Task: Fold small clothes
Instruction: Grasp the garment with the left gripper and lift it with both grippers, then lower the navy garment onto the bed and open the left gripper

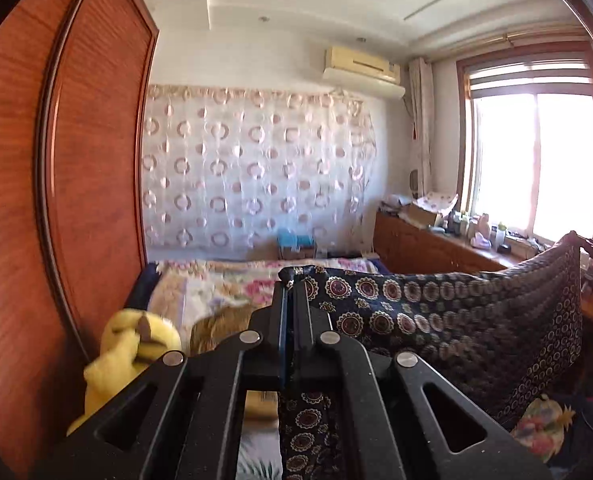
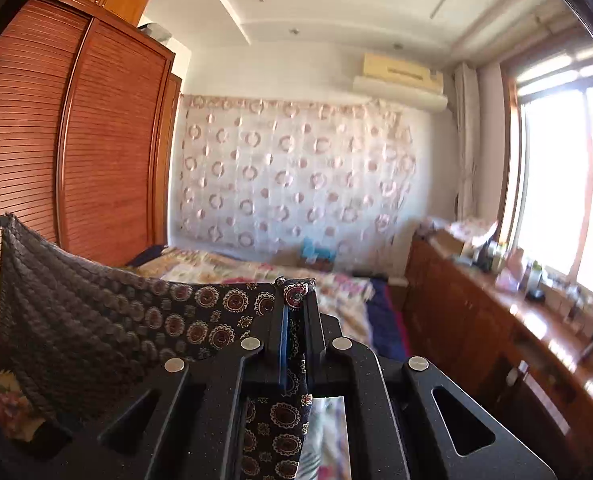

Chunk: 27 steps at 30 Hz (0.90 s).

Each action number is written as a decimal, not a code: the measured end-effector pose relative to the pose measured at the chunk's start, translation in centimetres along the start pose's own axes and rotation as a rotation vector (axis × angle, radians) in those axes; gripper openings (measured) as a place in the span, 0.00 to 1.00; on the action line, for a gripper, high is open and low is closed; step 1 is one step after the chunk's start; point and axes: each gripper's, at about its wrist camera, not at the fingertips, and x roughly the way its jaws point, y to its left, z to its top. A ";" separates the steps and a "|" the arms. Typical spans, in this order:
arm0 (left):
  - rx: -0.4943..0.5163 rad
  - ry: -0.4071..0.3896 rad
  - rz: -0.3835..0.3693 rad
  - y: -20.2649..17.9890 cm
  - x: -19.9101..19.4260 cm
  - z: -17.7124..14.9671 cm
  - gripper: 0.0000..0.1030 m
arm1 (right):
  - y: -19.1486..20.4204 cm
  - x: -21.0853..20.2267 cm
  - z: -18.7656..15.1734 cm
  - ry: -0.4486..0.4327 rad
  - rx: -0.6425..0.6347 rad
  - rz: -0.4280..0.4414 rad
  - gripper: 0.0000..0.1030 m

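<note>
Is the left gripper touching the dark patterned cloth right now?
Touching. The left wrist view shows the left gripper shut on a corner of the dark patterned cloth, which bunches out past its fingertips and hangs below.

Black tool, silver round screws, blue finger pads.

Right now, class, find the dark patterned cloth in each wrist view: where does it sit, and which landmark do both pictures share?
Left wrist view: the dark patterned cloth stretches from the left claw at centre across to the right edge.
Right wrist view: the cloth stretches from the right claw at centre across to the left edge.
Shared landmark: the air conditioner high on the far wall.
</note>
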 end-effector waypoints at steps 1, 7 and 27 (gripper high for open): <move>0.017 0.000 0.019 0.0 1.2 0.7 0.03 | -0.1 1.0 1.0 -0.006 -0.014 -0.013 0.06; 0.000 0.073 0.114 1.4 13.1 1.4 0.03 | 2.0 13.4 1.9 0.089 -0.093 -0.107 0.06; 0.100 0.422 -0.105 -3.0 21.7 -10.8 0.74 | 2.8 28.0 -10.0 0.500 0.040 -0.040 0.39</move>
